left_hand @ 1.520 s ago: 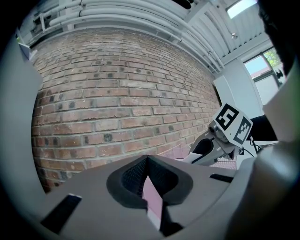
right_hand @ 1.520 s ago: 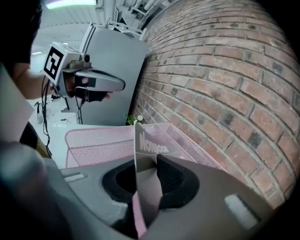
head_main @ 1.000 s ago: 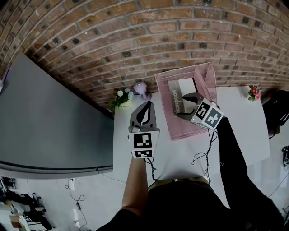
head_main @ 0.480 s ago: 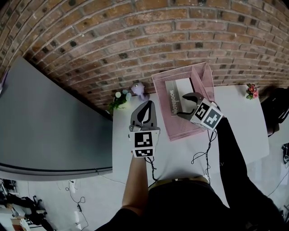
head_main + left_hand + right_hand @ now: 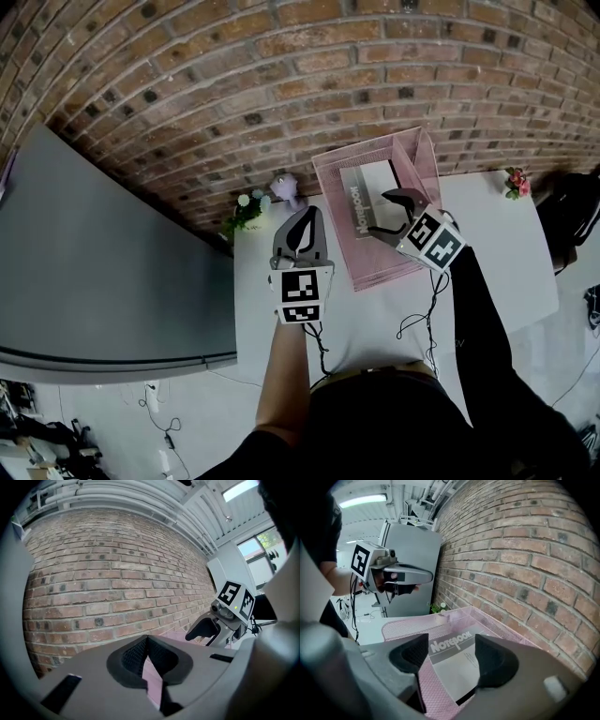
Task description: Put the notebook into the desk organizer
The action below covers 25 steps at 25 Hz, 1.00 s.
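Note:
A grey and white notebook [image 5: 367, 197] [image 5: 455, 660] lies inside the pink mesh desk organizer [image 5: 342, 246] [image 5: 403, 629], against the brick wall. My right gripper [image 5: 389, 214] [image 5: 447, 660] hovers open above the organizer, just over the notebook, holding nothing. My left gripper [image 5: 300, 228] [image 5: 146, 639] is shut and empty, held above the white table [image 5: 487, 258] to the left of the organizer. Each gripper shows in the other's view: the left gripper [image 5: 426, 577] and the right gripper [image 5: 201, 631].
Small potted flowers [image 5: 246, 208] and a purple figure [image 5: 284, 187] stand at the wall left of the organizer. A red flower pot [image 5: 514, 182] sits at the table's far right. A large grey panel [image 5: 103, 272] borders the table's left side. Cables [image 5: 422, 323] hang at the front edge.
My right gripper has lifted slightly up and back from the notebook, which stays in the organizer. The left gripper has barely moved.

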Motion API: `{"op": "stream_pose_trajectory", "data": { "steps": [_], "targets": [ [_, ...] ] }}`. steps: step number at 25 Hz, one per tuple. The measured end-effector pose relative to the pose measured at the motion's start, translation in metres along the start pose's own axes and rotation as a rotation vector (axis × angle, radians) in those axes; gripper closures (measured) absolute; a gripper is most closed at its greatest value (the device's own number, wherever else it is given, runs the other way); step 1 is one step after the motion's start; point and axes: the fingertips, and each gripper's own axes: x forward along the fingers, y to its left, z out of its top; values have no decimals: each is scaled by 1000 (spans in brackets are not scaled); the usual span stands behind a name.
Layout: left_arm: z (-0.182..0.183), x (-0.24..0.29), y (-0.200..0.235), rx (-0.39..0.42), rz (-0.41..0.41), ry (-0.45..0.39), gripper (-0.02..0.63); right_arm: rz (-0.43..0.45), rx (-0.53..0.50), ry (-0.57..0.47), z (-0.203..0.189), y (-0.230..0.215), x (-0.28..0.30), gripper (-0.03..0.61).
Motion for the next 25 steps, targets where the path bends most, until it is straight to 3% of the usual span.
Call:
{"op": "stream_pose_trajectory", "data": {
  "steps": [10, 18, 25],
  "targets": [
    [11, -12, 3, 1, -77, -40, 604, -154, 110, -64, 18, 11, -17, 276],
    [19, -33, 3, 13, -162, -55, 604, -353, 214, -189, 35, 28, -43, 276],
    [17, -58, -1, 29, -238, -65, 604, -587, 337, -308, 39, 44, -84, 276]
  ]
}}
